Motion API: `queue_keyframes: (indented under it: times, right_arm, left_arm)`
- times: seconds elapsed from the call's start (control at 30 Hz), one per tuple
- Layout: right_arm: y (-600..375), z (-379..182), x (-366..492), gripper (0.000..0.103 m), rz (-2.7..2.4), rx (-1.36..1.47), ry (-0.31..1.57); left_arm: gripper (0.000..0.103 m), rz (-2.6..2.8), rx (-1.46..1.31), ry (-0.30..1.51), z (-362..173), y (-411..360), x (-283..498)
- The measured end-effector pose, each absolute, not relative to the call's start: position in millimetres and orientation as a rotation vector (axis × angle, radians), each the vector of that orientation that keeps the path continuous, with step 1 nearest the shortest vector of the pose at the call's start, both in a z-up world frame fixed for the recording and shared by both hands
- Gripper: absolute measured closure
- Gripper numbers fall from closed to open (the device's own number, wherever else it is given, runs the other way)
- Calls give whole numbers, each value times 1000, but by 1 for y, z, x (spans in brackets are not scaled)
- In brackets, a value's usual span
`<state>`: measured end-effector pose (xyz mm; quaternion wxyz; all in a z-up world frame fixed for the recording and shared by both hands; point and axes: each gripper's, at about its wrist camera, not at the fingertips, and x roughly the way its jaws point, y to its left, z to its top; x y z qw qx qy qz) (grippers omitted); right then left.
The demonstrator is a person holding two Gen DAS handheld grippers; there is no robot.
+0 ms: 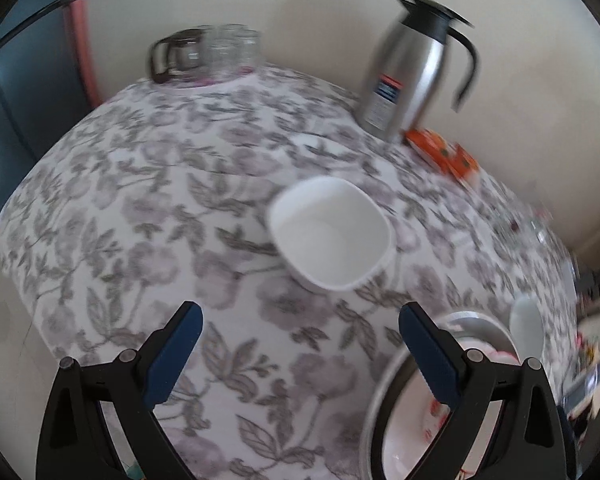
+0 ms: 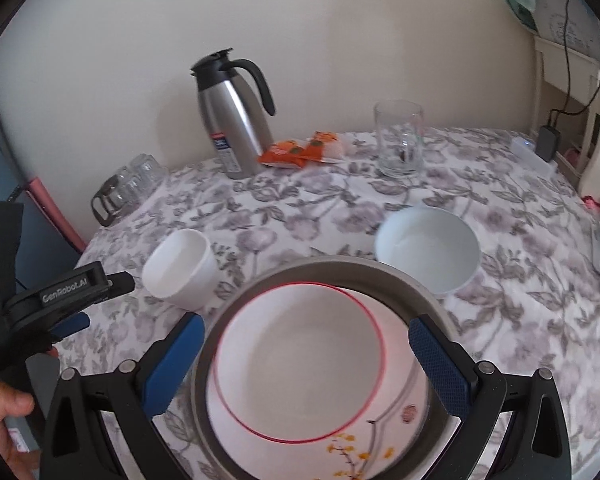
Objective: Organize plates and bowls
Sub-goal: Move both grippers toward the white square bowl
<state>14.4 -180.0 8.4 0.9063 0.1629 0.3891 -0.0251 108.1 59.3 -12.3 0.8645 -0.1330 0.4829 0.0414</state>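
Both black two-finger grippers with blue pads, left gripper [image 1: 300,316] and right gripper [image 2: 306,326], angle downward, jaws spread wide, nothing held.

A stack of plates [image 2: 300,364] is sitting on the table [image 2: 520,320] at its near edge, a smaller plate [image 2: 296,356] lying on top. The square bowl [image 2: 180,266] is standing to the left of the stack, the round bowl [image 2: 428,248] behind it to the right. The jug [image 2: 232,120], a packet [image 2: 300,150] and a glass [image 2: 398,140] are standing along the far edge, left to right.
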Motion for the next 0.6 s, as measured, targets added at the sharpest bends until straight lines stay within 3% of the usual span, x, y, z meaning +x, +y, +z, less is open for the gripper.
queue_keyframes:
  times: [0.6]
  right_arm:
    - [-119,24,38,0,92,266,722]
  left_arm:
    - [4,246,-432,988,-16,137,116]
